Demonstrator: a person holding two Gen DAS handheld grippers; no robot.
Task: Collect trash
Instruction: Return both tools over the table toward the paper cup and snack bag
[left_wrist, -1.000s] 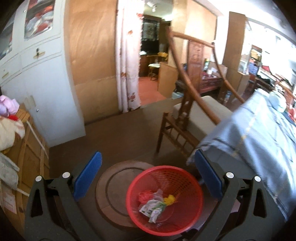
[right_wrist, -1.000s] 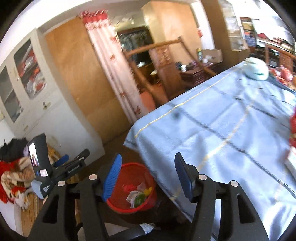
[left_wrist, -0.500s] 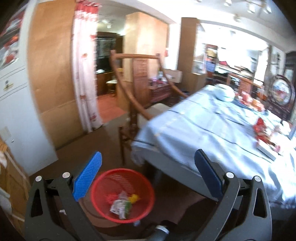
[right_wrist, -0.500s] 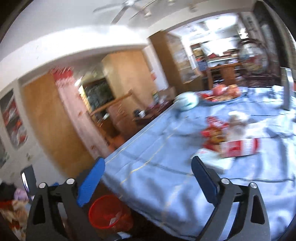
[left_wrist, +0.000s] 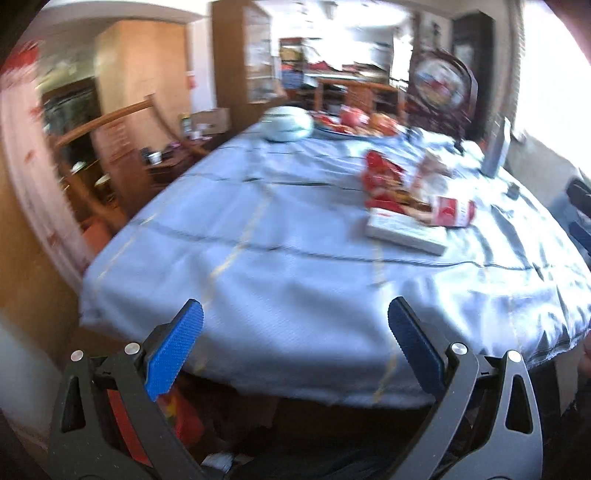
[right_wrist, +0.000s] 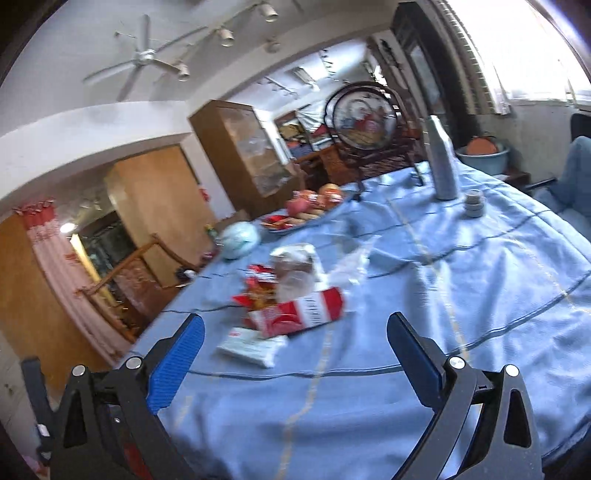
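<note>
Blue-padded, the right gripper (right_wrist: 295, 354) has just spread its jaws wide, holding nothing, like the left gripper (left_wrist: 295, 341); red wrappers (right_wrist: 295, 306) litter the table (right_wrist: 480, 295) just ahead.

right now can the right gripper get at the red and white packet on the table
Probably yes: the right gripper is open and empty, and the red and white packet lies straight ahead on the blue tablecloth with only bare cloth between; it still has to move closer.

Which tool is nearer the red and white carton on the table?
Right. The right tool hangs over the tablecloth just short of the red and white carton; the left tool is back at the table's edge.
</note>
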